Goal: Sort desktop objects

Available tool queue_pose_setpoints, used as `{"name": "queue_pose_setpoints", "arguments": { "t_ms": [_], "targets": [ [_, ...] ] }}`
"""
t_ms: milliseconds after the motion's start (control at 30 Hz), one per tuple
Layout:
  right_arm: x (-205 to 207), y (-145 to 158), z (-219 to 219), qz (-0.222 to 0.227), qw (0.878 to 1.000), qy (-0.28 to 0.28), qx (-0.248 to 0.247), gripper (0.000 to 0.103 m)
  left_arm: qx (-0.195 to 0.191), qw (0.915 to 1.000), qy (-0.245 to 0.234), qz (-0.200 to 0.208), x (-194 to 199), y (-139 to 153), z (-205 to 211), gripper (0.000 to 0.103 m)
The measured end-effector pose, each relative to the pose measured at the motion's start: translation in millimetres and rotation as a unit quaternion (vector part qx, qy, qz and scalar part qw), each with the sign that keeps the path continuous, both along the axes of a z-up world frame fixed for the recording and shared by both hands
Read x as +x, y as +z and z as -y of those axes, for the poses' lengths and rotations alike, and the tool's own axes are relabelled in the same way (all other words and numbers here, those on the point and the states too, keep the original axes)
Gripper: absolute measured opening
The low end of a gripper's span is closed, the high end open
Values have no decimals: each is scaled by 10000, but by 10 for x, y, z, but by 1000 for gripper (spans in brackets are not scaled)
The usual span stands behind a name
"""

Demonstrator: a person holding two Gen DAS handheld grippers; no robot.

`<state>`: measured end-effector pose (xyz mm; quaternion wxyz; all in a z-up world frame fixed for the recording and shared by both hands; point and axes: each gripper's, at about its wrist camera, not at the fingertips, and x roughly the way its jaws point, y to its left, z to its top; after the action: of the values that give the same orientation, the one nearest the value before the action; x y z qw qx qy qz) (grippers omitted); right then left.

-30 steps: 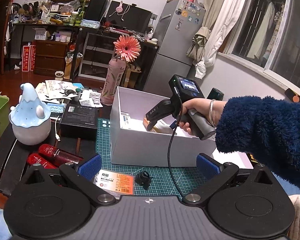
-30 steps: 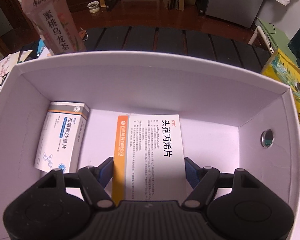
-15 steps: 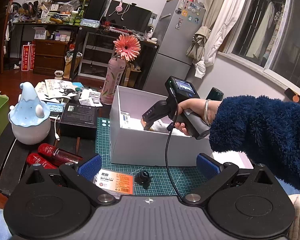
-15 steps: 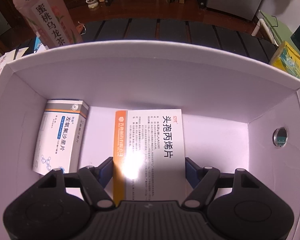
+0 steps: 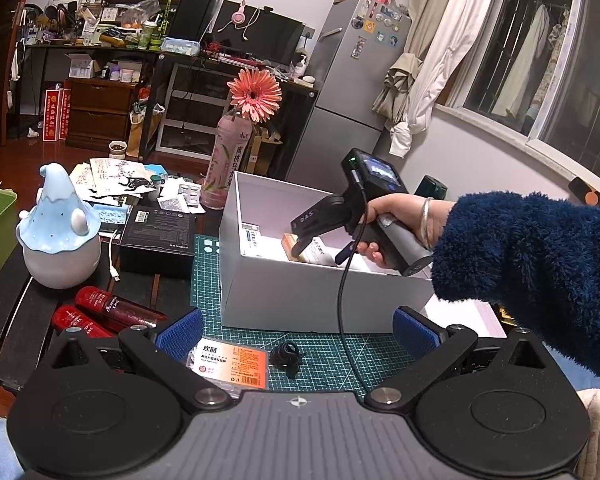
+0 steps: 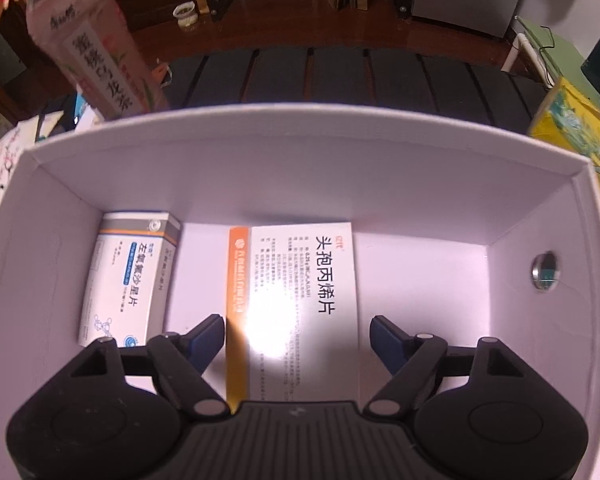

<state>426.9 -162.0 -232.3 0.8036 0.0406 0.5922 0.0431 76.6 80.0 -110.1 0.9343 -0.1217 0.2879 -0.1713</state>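
Lying flat on the floor of the white box (image 6: 260, 168), the orange-striped medicine carton (image 6: 300, 292) sits between the pads of the right tongs (image 6: 298, 330), which point steeply down into the box. Their jaws have just been opening: a gap shows on the right side and a sliver on the left, so the pads no longer press the carton. A blue-and-white medicine carton (image 6: 130, 276) lies beside it, nearer the left wall and not touching it. A round metal-rimmed hole (image 6: 545, 271) pierces the right wall.

From the left wrist view, a hand (image 5: 396, 232) in a fuzzy blue sleeve (image 5: 532, 264) grips the handle of the right tongs over the box, which rests on a green cutting mat (image 5: 328, 356) on the tabletop (image 5: 20, 316). The left tongs (image 5: 298, 330) hang wide open and empty above an orange-labelled packet (image 5: 234, 362) and a small black clip (image 5: 286, 356). Further left lie two red tubes (image 5: 112, 308), a black box (image 5: 158, 238) and a blue-capped ceramic figure (image 5: 58, 232). Behind the white box stands a pink bottle (image 5: 228, 164) holding a flower (image 5: 255, 94).
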Motion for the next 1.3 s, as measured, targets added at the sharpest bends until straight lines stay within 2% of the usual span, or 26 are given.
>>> {"name": "queue_pose_setpoints", "arguments": {
  "t_ms": [100, 233, 367, 433, 500, 633, 967, 1300],
  "targets": [
    [-30, 73, 124, 133, 9997, -127, 143, 77, 22, 10000, -2, 19, -4, 3, 2, 102],
    [-66, 121, 273, 151, 9990, -270, 328, 64, 35, 10000, 12, 30, 0, -1, -4, 102],
    [-113, 110, 355, 149, 9989, -342, 287, 46, 52, 10000, 16, 32, 3, 2, -2, 102],
    [-124, 85, 389, 124, 9985, -395, 344, 30, 59, 10000, 15, 31, 5, 3, 1, 102],
    [-134, 54, 418, 104, 9982, -439, 407, 22, 60, 10000, 16, 36, 3, 5, 3, 102],
    [-143, 19, 414, 181, 9980, -445, 420, 15, 64, 10000, 16, 28, 11, 3, 2, 102],
    [-154, 41, 277, 288, 9986, -258, 363, 14, 44, 10000, 3, 22, -18, 17, 12, 102],
    [-161, 70, 139, 392, 9992, 43, 80, 14, 29, 10000, 1, 41, -57, 37, 26, 102]
  ]
}}
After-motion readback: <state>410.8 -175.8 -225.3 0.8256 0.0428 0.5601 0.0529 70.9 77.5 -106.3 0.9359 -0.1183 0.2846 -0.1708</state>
